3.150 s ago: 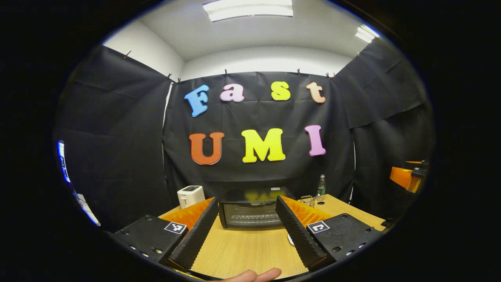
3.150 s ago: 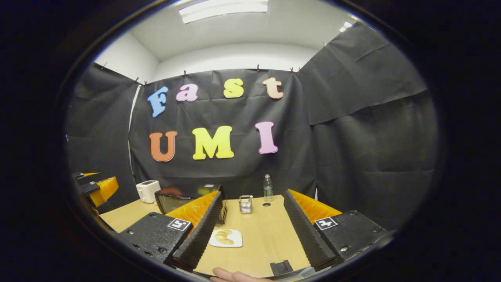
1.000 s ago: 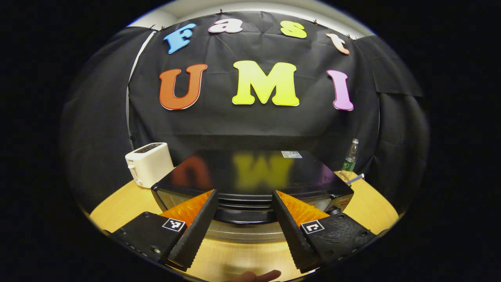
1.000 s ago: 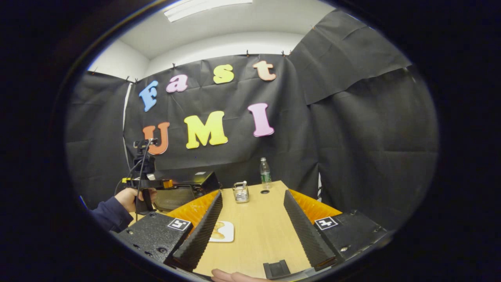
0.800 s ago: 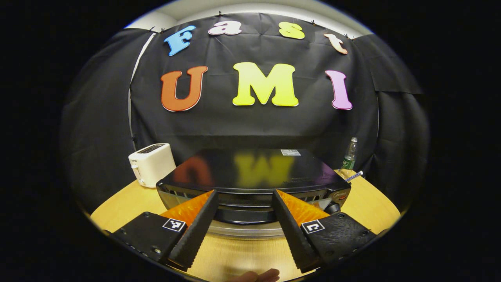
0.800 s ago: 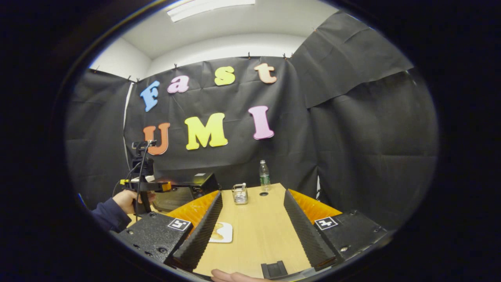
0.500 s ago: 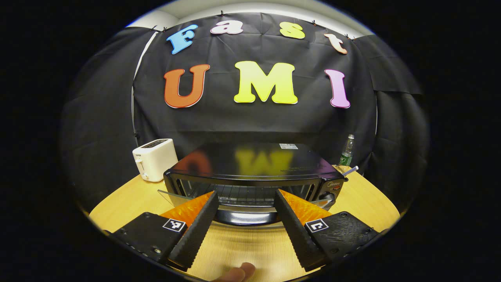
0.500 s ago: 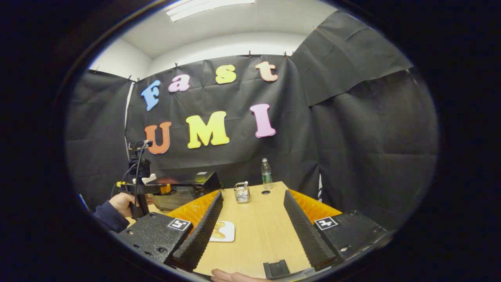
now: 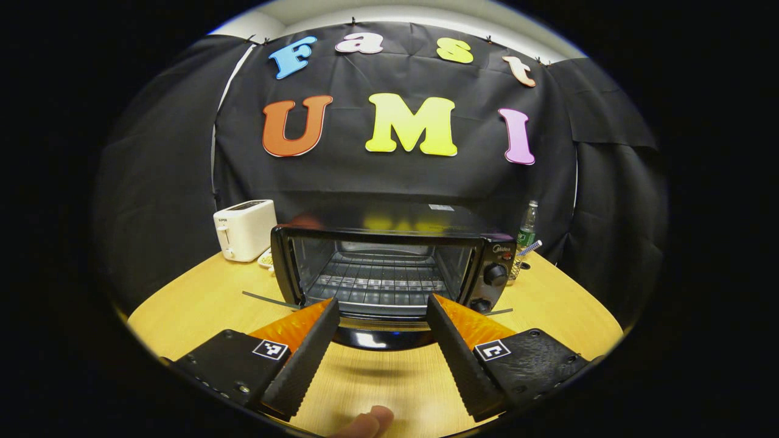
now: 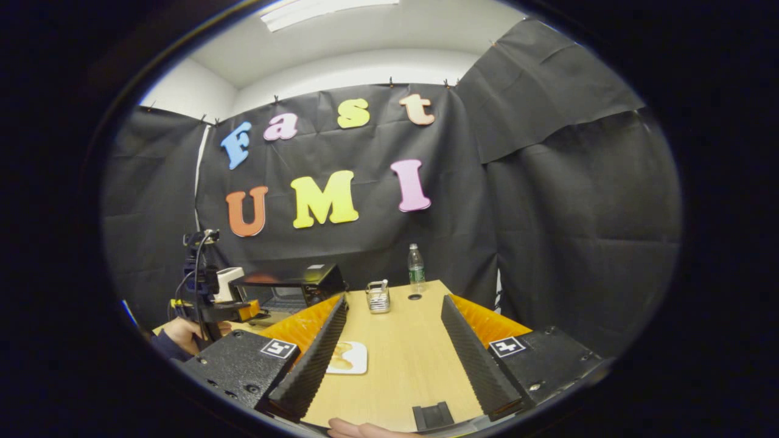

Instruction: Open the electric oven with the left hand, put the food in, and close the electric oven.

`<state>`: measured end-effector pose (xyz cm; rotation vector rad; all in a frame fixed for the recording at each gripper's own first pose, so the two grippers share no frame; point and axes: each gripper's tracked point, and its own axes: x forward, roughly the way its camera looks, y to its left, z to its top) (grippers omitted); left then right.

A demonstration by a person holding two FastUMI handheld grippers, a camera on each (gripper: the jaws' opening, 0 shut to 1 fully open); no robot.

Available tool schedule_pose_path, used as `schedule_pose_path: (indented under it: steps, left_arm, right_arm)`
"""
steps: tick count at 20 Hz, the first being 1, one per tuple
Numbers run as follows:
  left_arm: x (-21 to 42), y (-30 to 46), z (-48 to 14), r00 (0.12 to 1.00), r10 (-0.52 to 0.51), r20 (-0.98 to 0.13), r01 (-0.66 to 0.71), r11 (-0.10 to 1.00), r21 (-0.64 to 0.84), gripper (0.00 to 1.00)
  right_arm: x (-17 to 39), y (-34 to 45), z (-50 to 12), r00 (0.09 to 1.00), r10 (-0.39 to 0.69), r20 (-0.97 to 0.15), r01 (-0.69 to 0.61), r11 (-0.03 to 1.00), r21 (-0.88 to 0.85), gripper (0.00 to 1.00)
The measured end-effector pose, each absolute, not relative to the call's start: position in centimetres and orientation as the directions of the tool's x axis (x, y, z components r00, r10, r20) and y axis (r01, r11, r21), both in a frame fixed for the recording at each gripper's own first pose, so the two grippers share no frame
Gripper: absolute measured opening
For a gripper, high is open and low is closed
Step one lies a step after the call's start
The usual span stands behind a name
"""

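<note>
The left gripper is standing wide, its ridged fingers straddling the glossy rounded door handle without pinching it, so the handle is risking slipping free and the glass door springing back. Beyond, the electric oven is showing its wire rack. The right gripper is gaping empty; the food is lying on a white plate on the grained wooden table.

Black electric oven on table, door dropped flat open, wire rack visible inside; pale pastry on white plate nearby.
</note>
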<state>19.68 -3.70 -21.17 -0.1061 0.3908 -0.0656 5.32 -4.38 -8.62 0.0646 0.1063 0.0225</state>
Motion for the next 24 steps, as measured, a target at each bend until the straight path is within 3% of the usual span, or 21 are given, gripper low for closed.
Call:
schedule_pose_path:
  steps: [9, 14, 24]
  left_arm:
    - [15.7, -3.6, -25.3, 0.911, -0.092, -0.401, 0.033, 0.988, -0.152, 0.97]
    - [14.0, -4.0, -28.7, 0.879, -0.077, -0.47, 0.021, 0.992, -0.125, 0.97]
    - [12.8, -4.1, -30.5, 0.844, -0.125, -0.522, 0.053, 0.987, -0.151, 0.97]
  right_arm:
    - [6.2, -3.1, -10.3, 0.989, 0.033, -0.144, -0.027, 0.999, 0.041, 0.99]
    - [7.2, -1.7, -11.0, 0.986, 0.049, -0.159, -0.045, 0.999, 0.031, 0.99]
    - [10.4, 2.0, -15.0, 0.956, 0.087, -0.278, -0.083, 0.996, 0.028, 0.97]
